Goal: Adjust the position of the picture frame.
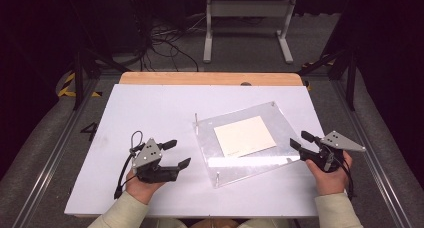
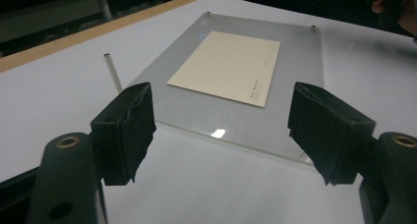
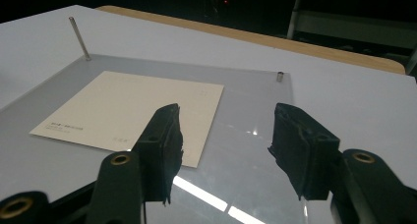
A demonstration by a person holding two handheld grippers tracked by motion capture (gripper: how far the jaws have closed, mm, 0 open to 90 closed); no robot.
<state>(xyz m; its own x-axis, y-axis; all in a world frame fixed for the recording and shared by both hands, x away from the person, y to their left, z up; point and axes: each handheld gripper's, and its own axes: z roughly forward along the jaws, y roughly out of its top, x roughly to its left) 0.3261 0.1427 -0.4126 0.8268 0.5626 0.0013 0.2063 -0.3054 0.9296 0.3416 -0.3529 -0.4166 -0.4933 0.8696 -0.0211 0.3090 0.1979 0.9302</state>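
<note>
Cream long sleeves [image 1: 125, 210] at 6 o'clock; left gripper [image 1: 178, 154] and right gripper [image 1: 300, 139] black, each topped by grey three-cornered plate with screws, black cables trailing, brass-ringed holes

A cream card [image 1: 245, 135] lies on a clear acrylic plate [image 1: 280, 120] atop the white table [image 1: 150, 108].

Print on the card, too small to read

The cream card [image 2: 227, 66] lying on the clear acrylic sheet [image 2: 300, 62] carries a short line of small dark print near one corner, seen in both gripper views [image 3: 66, 128], but the letters are too tiny and blurred to make out. No other text, label, brand or number is legible.
</note>
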